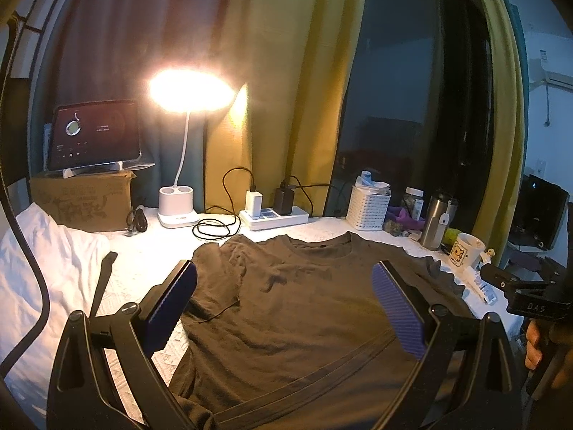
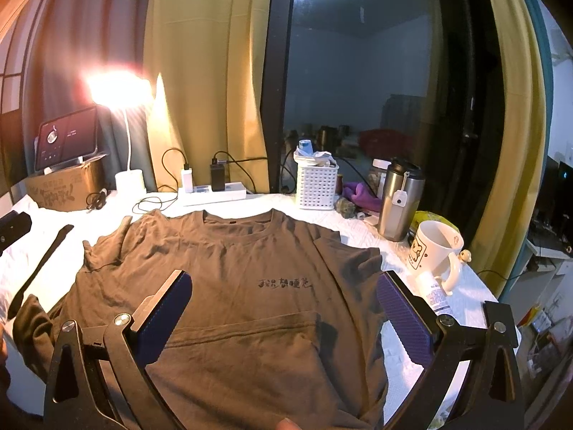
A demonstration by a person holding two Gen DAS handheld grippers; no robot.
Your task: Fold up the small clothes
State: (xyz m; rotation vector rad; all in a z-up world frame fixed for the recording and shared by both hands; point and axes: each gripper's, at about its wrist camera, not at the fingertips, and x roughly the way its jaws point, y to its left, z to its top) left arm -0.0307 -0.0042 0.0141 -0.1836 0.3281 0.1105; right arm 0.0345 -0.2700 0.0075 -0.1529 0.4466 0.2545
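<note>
T-shirt [image 2: 229,286], brown and lying flat on the white bedding [image 2: 358,229], is filling the middle of both wrist views, its collar pointing toward 12 o'clock and its hem lying nearest you at 6 o'clock. You are holding the left gripper [image 1: 284,308] above the shirt's chest, its jaws standing wide apart and gripping nothing. You are holding the right gripper [image 2: 284,311] the same way, jaws spread wide and empty, over the printed black lettering [image 2: 285,283]. One sleeve is lying wrinkled at 9 o'clock; the other is reaching toward 3 o'clock, near a white mug [image 2: 435,251] and a steel tumbler [image 2: 397,200]. At 12 o'clock, beyond the collar, a power strip [image 1: 274,216] is sitting beside a glowing desk lamp [image 1: 189,89], with a white basket [image 2: 316,186] at about 1 o'clock. At 10 o'clock a tablet [image 1: 94,136] is resting on a cardboard box [image 1: 80,200].
</note>
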